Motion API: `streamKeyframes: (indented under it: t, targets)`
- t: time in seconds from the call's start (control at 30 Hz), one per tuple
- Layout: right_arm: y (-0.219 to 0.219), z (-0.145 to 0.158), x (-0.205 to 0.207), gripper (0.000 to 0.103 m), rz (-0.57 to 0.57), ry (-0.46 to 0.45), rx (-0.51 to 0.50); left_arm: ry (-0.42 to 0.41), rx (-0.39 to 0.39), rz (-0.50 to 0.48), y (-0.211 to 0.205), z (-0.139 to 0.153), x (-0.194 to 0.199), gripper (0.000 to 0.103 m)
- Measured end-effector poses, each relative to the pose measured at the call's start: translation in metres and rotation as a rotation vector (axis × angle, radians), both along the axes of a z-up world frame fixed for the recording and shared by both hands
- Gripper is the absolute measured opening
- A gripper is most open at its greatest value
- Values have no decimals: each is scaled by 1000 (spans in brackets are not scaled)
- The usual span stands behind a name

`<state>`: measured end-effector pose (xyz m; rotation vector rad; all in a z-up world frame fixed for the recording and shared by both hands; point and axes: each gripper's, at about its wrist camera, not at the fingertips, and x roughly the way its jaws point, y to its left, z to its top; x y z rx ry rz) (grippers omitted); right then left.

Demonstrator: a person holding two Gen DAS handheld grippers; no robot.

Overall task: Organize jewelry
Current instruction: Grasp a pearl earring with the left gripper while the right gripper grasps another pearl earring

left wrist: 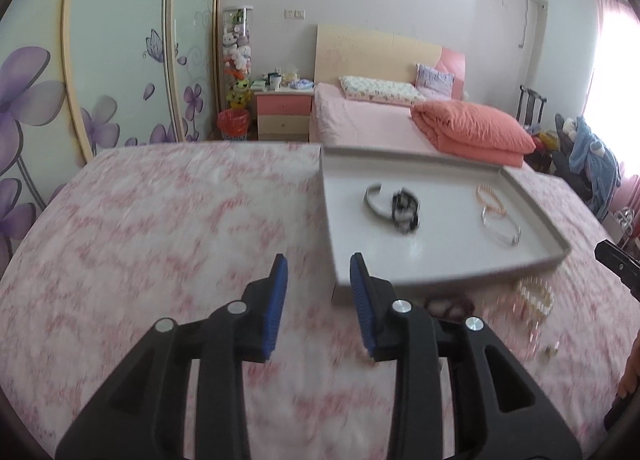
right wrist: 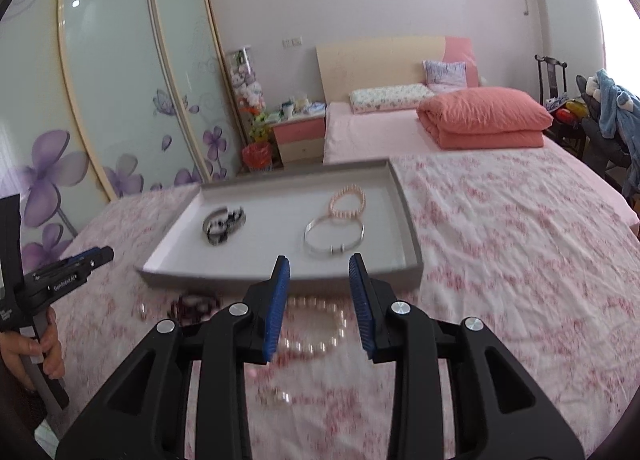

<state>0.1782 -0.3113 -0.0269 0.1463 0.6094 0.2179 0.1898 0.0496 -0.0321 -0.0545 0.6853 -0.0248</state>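
Bedroom; pink floral bedspread (right wrist: 500,228). Grey tray (right wrist: 408,220) on it holds four bracelets, the pink bead bracelet (right wrist: 348,200) among them; a pearl strand (right wrist: 316,324), blurred, lies just outside. My left gripper (left wrist: 319,272) and right gripper (right wrist: 319,272): fingers apart, empty.

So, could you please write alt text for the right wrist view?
An open right gripper hovers over a pearl necklace lying on a pink floral cloth, just before a grey tray holding a silver bangle, a pink bead bracelet and dark bracelets.
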Motion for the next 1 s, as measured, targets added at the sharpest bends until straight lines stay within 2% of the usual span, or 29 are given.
streamKeyframes:
  t: [0.27, 0.5, 0.67, 0.77, 0.9, 1.0]
  targets:
    - [15, -40, -15, 32, 134, 163, -53, 67, -17, -35, -2, -18, -20, 43]
    - [36, -57, -22, 27, 188, 210, -134, 85, -7, -78, -11, -22, -28, 50]
    - [37, -64, -20, 14, 179, 243, -145, 101, -1, -97, -19, -27, -28, 52]
    - [34, -63, -21, 14, 161, 243, -157, 110, 11, -105, -24, -30, -27, 53]
    - [17, -63, -12, 14, 68, 254, -135, 134, 39, -104, -30, -35, -22, 53]
    - [16, -63, -12, 14, 62, 254, -133, 156, 58, -105, -38, -39, -14, 52]
